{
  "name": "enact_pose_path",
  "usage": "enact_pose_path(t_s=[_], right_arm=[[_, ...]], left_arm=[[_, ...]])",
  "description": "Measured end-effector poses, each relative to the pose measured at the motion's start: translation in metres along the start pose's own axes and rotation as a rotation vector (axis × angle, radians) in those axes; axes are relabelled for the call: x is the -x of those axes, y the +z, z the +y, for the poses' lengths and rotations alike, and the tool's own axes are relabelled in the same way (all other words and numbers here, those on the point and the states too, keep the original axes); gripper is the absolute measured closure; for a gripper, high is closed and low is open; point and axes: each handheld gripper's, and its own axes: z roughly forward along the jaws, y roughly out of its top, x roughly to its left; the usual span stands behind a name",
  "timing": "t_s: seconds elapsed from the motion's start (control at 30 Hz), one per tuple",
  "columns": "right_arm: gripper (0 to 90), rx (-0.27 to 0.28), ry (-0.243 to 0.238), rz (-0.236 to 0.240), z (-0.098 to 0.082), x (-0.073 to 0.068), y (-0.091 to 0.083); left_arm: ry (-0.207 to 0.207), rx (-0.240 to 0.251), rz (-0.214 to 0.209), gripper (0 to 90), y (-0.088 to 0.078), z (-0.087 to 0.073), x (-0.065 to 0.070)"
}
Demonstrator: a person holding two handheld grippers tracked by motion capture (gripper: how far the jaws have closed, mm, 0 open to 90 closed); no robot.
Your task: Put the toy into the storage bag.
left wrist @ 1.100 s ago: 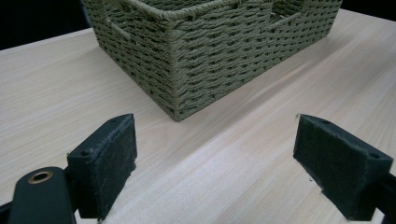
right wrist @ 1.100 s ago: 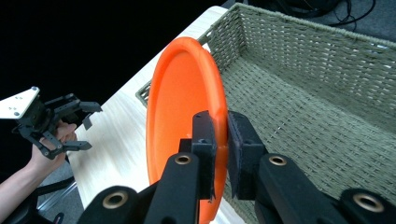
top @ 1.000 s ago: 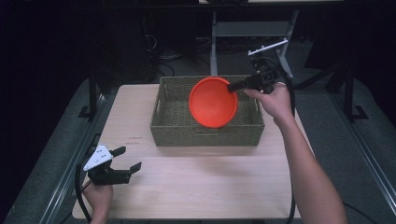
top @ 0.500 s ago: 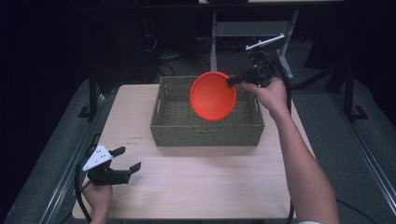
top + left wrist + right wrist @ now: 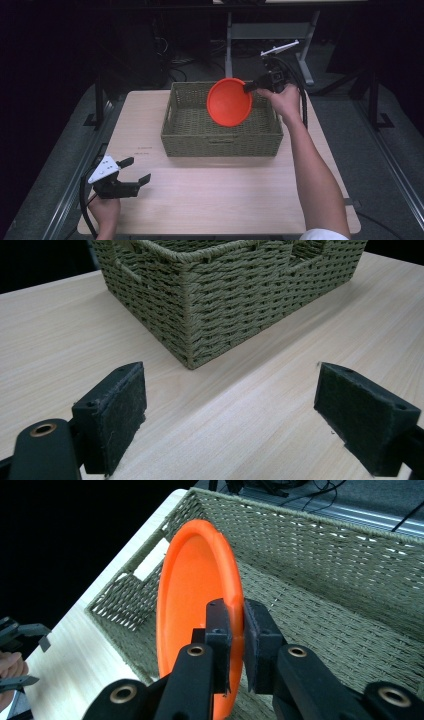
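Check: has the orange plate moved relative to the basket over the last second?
Yes. The orange plate, clamped in the right hand-held gripper, has shifted slightly up-frame toward the back wall of the basket.

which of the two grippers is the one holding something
The right gripper, raised over the wicker basket: its fingers pinch the rim of the orange plate. The left gripper rests open near the table's front corner.

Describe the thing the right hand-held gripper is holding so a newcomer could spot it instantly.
Start at the light wooden table and find the woven olive-green basket at its far middle. Held on edge above the basket's open top is an orange plate, its rim pinched by the right hand-held gripper. It is the only bright, smooth, round thing there; everything else near it is woven, wooden or black.
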Motion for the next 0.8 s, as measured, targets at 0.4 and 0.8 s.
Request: enact_pose_path(t_s=[0.4, 0.8], right_arm=[[82.0, -0.006, 0.034, -0.021, -0.004, 0.012, 0.018], [82.0, -0.026, 0.071, -0.044, -0.01, 0.026, 0.028]], left_arm=[[-0.001, -0.002, 0.001, 12.7, 0.0, 0.0, 0.0], [-0.002, -0.004, 0.0, 12.7, 0.0, -0.001, -0.001]])
